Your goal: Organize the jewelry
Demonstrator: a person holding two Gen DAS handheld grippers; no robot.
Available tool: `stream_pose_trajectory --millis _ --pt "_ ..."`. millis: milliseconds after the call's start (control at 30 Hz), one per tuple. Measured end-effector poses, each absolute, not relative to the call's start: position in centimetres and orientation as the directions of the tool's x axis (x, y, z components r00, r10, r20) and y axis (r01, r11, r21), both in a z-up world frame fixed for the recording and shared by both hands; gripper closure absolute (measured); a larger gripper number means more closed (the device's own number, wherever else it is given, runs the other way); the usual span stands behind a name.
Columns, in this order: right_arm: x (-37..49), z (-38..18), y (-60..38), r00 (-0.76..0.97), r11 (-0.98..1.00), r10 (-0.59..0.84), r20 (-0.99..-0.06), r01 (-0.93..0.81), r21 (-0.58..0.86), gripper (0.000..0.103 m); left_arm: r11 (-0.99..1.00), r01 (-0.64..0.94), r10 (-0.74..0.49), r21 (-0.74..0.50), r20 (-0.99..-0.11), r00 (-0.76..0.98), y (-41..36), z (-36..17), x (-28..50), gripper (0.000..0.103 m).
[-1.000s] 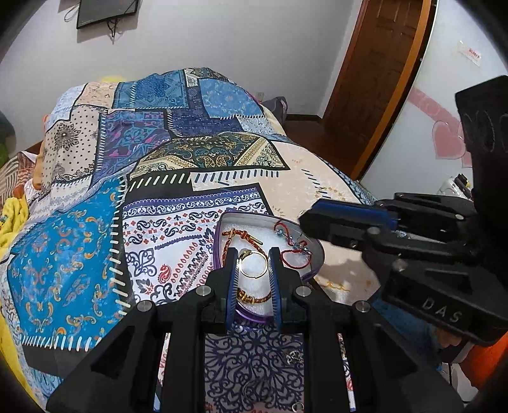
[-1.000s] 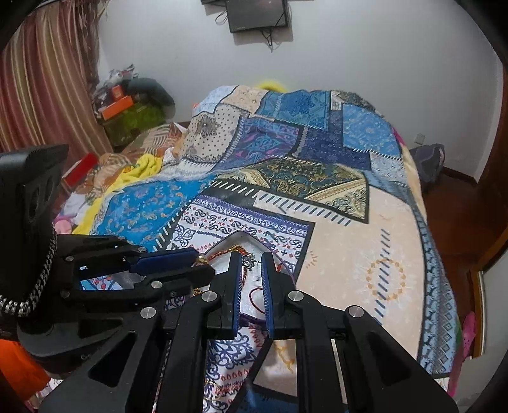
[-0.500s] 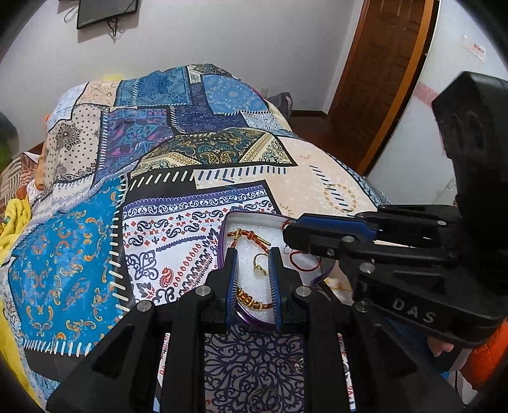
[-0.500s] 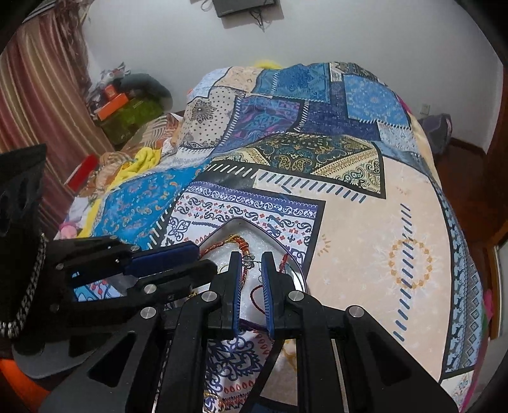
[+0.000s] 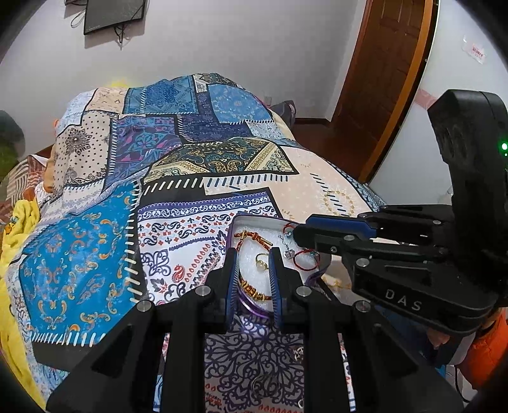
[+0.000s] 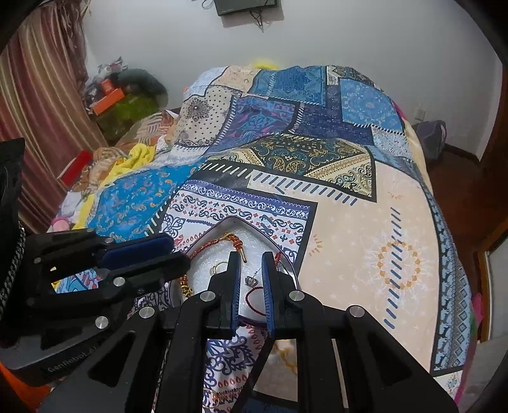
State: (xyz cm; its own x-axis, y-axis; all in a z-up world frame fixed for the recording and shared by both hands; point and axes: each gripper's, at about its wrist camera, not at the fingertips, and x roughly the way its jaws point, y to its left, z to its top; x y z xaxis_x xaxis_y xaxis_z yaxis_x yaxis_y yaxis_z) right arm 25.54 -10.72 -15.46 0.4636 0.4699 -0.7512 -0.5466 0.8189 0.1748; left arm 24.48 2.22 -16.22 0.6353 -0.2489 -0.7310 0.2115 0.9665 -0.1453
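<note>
A: Listing item one: heart-shaped tray (image 5: 233, 230), purple rim, white foam lining, resting on the patchwork bedspread (image 5: 95, 254) near its lower edge.

B: Contents?

A: Braided gold-and-red bracelet (image 5: 250, 235) along the tray's upper and left side, with gold links curving down toward the near rim. Gold ring (image 5: 261, 261) with a pale stone, lying on the foam at the centre. Silver crown pendant (image 6: 250, 280) on a thin chain, right of the ring. Red cord bracelet (image 5: 304, 260) at the right side of the tray, close to the pendant.

B: Left gripper?

A: Left gripper (image 5: 253, 257) poised over the tray, blue-padded fingers (image 5: 230, 276) parted with a clear gap. The ring shows between them, but nothing is pinched; I cannot tell whether the tips touch the foam.

B: Right gripper?

A: Right gripper (image 6: 250, 263) over the tray's right half, also parted and holding nothing. In its own view the crown pendant and a loop of the red cord show through the gap. From the left wrist view its tips hang above the pendant and cord.

B: Anything loose outside the tray?

A: Small metallic pieces (image 5: 298, 351) lie on the bedspread nearer the camera, too blurred to identify. Surroundings: wooden door (image 5: 381, 79), wall-mounted screen (image 5: 114, 14), striped curtain (image 6: 41, 95).
</note>
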Motion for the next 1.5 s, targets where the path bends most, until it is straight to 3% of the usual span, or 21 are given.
stream_pose_trajectory --millis 300,1000,1500 --pt "24.0 -14.3 -11.4 0.509 0.833 0.444 -0.737 -0.537 0.131 0.074 0.972 0.193 -0.23 -0.136 -0.722 0.653 2.8 -15.1 22.7 0.074" --pt "18.6 -12.2 -13.2 0.545 0.842 0.429 -0.72 -0.53 0.101 0.074 0.983 0.157 -0.172 -0.09 -0.736 0.654 4.2 -13.3 17.1 0.063" --pt "17.1 -17.4 -12.4 0.434 0.831 0.396 -0.809 -0.545 0.114 0.074 0.981 0.167 -0.174 -0.095 -0.809 0.561 4.8 -17.3 16.1 0.062"
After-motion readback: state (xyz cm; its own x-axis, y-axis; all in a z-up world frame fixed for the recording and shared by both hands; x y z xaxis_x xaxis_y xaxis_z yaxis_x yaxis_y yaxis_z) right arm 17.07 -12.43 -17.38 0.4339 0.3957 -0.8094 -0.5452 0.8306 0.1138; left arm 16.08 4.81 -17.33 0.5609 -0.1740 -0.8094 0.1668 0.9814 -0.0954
